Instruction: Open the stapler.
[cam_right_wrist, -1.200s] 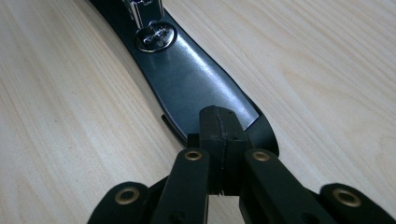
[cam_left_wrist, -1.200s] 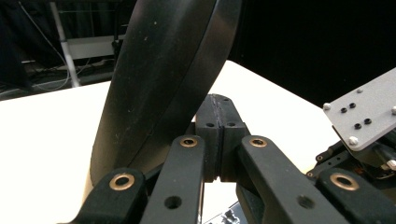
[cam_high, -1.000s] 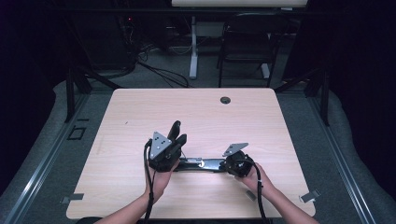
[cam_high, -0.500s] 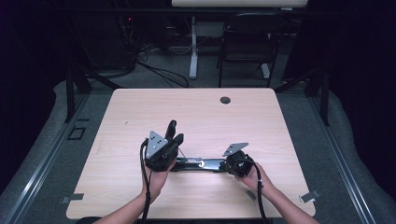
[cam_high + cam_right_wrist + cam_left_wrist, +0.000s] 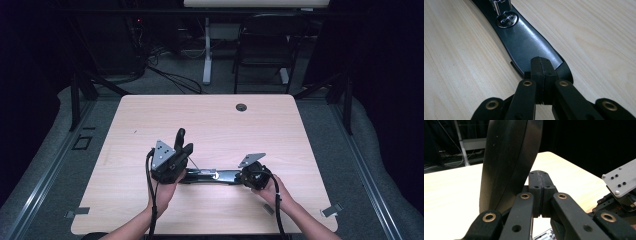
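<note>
Beyond the wooden table (image 5: 150, 120)
We see a black chair (image 5: 262, 45) and a white desk leg (image 5: 206, 55) behind the table, cables (image 5: 170, 75) on the floor between them.

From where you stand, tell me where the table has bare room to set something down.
The far half of the table is bare up to the round hole; so are the left and right edges. It is crowded near the front middle: the black folding tool lies there, between the left tool and the right tool.

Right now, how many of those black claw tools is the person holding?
2. The left claw is at the left end of the black folding tool, jaws pointing up and away; the right claw is at its right end.
</note>
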`<state>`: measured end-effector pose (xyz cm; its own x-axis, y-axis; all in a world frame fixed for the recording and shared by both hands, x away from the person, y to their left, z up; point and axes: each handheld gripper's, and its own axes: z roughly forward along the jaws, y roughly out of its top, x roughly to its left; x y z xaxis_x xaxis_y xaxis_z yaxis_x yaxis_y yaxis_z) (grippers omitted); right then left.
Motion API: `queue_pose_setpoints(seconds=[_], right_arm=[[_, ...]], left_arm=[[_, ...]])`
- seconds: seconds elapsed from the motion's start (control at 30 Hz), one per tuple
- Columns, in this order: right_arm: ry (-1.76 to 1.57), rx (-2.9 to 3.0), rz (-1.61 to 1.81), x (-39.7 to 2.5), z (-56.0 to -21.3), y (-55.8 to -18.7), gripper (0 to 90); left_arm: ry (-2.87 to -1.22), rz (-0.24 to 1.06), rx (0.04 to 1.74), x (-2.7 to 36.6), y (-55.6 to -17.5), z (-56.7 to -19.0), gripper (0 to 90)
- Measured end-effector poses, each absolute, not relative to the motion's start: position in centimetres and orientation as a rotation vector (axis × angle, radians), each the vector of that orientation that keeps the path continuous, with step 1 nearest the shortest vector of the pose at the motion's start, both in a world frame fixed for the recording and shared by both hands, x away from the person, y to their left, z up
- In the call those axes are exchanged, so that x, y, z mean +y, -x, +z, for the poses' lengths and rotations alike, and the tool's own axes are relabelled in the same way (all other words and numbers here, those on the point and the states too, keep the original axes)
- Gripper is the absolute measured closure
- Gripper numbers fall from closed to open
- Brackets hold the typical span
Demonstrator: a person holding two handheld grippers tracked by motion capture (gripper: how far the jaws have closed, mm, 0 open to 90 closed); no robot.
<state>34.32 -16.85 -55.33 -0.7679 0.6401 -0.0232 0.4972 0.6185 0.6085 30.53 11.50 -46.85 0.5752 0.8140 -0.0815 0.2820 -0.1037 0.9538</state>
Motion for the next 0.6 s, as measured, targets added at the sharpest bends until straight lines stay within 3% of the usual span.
queue_pose_setpoints(seconds=[0.6], right_arm=[[-0.924,2.598,0.867,-16.8,-55.3,-34.3,90.0]], left_arm=[[-1.663,0.589,0.937,12.7,-30.4,-46.7,90.0]])
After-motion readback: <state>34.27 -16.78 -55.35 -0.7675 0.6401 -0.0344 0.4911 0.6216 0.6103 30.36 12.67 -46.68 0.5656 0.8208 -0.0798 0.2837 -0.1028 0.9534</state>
